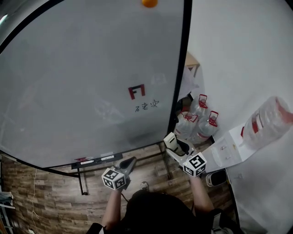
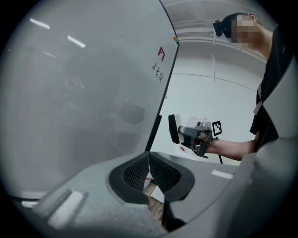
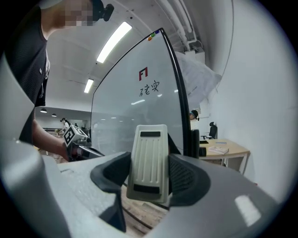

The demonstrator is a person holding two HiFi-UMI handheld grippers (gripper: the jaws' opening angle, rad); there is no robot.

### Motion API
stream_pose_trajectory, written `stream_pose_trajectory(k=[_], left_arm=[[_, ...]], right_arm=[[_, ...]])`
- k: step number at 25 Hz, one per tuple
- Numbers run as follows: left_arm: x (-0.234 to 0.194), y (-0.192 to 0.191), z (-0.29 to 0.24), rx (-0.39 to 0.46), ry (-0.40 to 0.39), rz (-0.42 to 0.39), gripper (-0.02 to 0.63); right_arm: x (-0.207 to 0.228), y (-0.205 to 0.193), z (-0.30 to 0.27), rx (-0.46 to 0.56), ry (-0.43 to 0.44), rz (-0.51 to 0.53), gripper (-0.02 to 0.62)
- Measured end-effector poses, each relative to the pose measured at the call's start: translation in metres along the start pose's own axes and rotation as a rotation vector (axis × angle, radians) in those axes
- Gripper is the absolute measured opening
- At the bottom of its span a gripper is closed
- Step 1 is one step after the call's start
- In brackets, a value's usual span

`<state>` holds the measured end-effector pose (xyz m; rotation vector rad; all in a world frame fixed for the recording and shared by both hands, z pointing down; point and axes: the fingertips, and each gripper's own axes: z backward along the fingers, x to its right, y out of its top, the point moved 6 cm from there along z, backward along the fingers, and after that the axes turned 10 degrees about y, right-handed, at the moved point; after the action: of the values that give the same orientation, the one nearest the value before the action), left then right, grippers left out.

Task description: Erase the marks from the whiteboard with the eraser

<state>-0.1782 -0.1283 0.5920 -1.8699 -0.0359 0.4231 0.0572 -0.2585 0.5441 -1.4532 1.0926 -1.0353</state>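
Note:
A large whiteboard point(image 1: 91, 82) stands before me, bearing a red square mark point(image 1: 136, 91) and black handwritten characters point(image 1: 146, 106) near its right side. My right gripper point(image 1: 176, 147) is shut on a cream ribbed eraser point(image 3: 149, 162), held low near the board's lower right corner, short of the surface. In the left gripper view the eraser point(image 2: 173, 128) shows its dark felt side. My left gripper point(image 1: 129, 162) is shut with nothing in it, below the board's bottom edge. The marks point(image 3: 149, 86) also show in the right gripper view.
A tray point(image 1: 94, 160) with markers runs along the board's bottom frame. Several large water bottles point(image 1: 197, 121) stand on the floor right of the board, beside a white dispenser point(image 1: 238, 146) carrying a bottle. A desk point(image 3: 228, 149) stands behind. An orange magnet point(image 1: 149, 2) sits at the board's top.

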Motion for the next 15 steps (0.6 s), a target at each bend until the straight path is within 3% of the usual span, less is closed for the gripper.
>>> stream_pose_trajectory(k=[6, 12, 15], left_arm=[[-0.021, 0.018, -0.02, -0.011, -0.049, -0.04, 0.012], [-0.035, 0.028, -0.032, -0.027, -0.095, -0.068, 0.012], [-0.036, 0.032, -0.037, -0.028, -0.114, -0.082, 0.012]], right_arm=[[0.027, 0.074, -0.019, 0.122, -0.135, 0.156, 0.256], [0.024, 0.164, -0.025, 0.255, -0.186, 0.354, 0.256], [0.021, 0.19, -0.03, 0.303, -0.198, 0.393, 0.256]])
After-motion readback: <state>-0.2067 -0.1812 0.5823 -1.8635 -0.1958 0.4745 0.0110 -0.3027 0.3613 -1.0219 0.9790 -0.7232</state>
